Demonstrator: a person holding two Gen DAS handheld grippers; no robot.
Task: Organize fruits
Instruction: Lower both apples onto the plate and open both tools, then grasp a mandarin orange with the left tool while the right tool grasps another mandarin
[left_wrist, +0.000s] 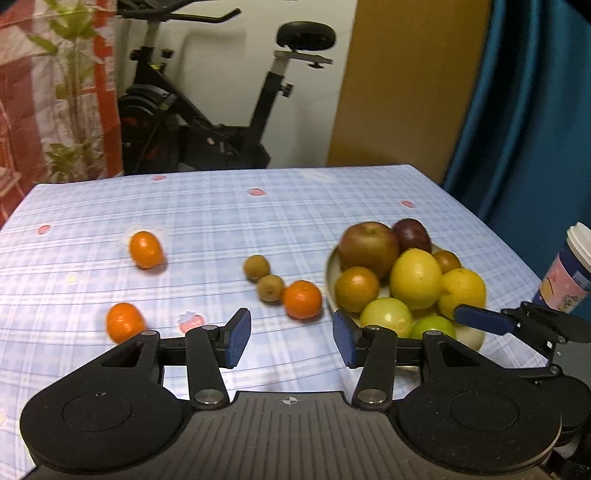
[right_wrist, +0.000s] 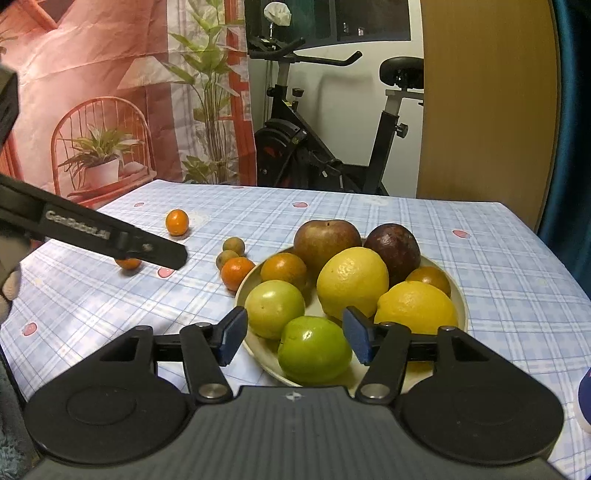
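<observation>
Gathering loose fruit seems underway: left gripper (left_wrist: 291, 338) is held apart, empty; a round orange tangerine (left_wrist: 302, 299) sits just ahead, beside the cream plate (left_wrist: 330, 275). Right gripper (right_wrist: 294, 338) is apart around a green apple (right_wrist: 314, 349), unclamped.

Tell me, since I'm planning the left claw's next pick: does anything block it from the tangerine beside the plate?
Nothing visible does. The left claw stands open over bare tablecloth, with the tangerine just ahead.
</observation>
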